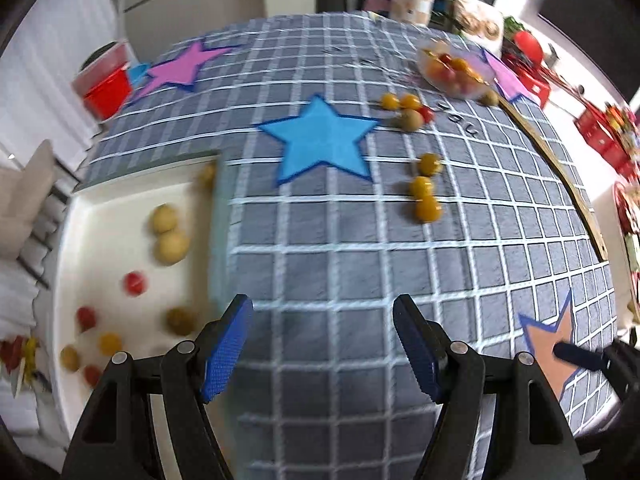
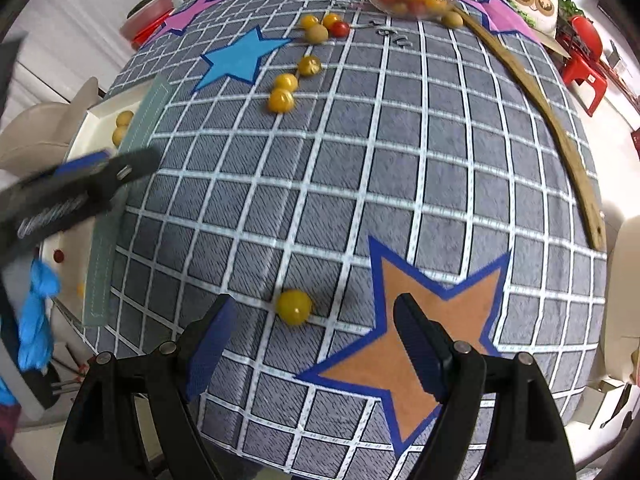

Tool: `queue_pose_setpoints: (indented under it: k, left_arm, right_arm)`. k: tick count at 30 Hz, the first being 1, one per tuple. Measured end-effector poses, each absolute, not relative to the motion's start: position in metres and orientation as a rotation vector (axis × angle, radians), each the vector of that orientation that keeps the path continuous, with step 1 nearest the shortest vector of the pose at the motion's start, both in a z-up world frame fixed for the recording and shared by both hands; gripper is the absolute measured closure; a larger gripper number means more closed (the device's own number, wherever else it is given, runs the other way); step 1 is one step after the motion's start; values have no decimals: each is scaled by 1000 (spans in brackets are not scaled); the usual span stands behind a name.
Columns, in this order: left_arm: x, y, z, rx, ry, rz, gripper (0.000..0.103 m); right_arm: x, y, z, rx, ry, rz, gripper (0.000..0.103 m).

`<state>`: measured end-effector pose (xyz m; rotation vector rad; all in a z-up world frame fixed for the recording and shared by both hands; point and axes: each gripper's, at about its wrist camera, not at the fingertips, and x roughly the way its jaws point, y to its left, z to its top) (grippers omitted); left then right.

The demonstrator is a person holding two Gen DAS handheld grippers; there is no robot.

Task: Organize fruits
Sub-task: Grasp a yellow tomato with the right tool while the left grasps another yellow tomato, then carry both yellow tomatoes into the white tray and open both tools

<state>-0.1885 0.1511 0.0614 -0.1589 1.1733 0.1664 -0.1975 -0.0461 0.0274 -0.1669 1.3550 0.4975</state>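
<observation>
A white tray point(image 1: 120, 204) at the table's left edge holds several small fruits, red, yellow and tan. My left gripper point(image 1: 322, 346) is open and empty, just right of the tray. Three yellow fruits point(image 1: 425, 192) lie in a row on the grey checked cloth, and a mixed cluster point(image 1: 408, 110) lies farther back. A clear bowl point(image 1: 454, 70) of fruits stands at the far right. My right gripper point(image 2: 312, 342) is open, with a single yellow fruit point(image 2: 294, 306) on the cloth just ahead between its fingers, not touched. The left gripper point(image 2: 80, 184) shows blurred in the right wrist view.
The cloth has blue point(image 1: 320, 140), pink point(image 1: 184, 66) and orange point(image 2: 416, 328) stars. A wooden strip point(image 2: 552, 120) runs along the table's right edge. Red containers point(image 1: 106, 88) and chairs stand beyond the table.
</observation>
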Motion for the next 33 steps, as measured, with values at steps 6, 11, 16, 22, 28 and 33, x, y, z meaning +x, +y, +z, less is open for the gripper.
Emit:
queue_pose_setpoints:
  k: [6, 11, 16, 22, 28, 33]
  left_arm:
    - [-153, 130, 48, -133, 1176, 120, 29]
    - [-125, 121, 43, -151, 1164, 104, 29]
    - [-107, 112, 33, -146, 1177, 104, 29]
    - [-101, 103, 26, -123, 1198, 105, 50]
    - [-102, 103, 28, -144, 1188, 87, 81]
    - [-114, 108, 39, -186, 1196, 84, 81]
  right_arm:
    - [-204, -44, 16, -168, 1350, 514, 33]
    - [-208, -40, 10, -185, 1336, 531, 36]
    - [-216, -34, 8, -218, 1315, 537, 40]
    - [-218, -20, 6, -268, 1284, 526, 67]
    - [-201, -16, 9, -205, 1319, 568, 81]
    - [-183, -35, 18, -85, 1363, 587, 81]
